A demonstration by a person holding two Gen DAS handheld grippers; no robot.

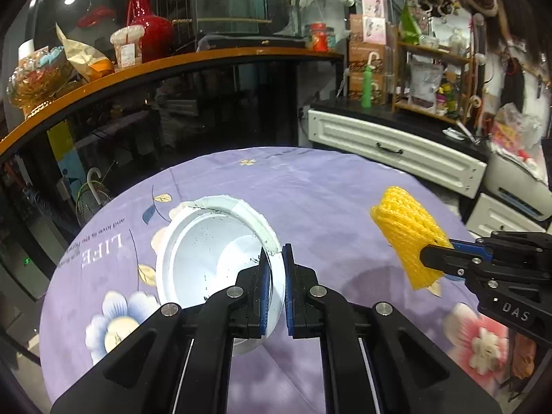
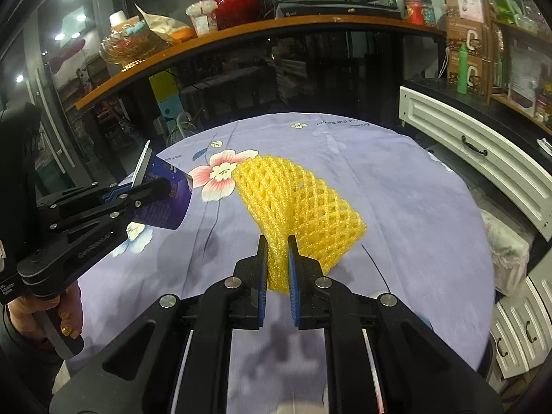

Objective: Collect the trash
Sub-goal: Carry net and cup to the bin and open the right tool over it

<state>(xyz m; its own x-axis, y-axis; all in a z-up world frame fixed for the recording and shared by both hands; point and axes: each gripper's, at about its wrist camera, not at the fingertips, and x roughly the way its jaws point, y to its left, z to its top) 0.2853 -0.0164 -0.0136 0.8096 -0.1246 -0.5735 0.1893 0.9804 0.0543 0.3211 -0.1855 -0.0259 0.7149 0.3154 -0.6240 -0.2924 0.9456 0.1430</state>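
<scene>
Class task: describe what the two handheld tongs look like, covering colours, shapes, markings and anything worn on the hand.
Both the left tongs and the right tongs are matte black angular plastic, with blue ribbed pads and round silver pivot pins. The right tongs carry white letters "DAS". The left tongs carry grey lettering along one arm. The hand on the left tongs' grip wears glittery gold nail polish.

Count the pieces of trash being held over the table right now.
2. A white paper cup pinched at its rim by the left gripper, and a yellow foam fruit net clamped in the right gripper. More may lie out of view.
</scene>
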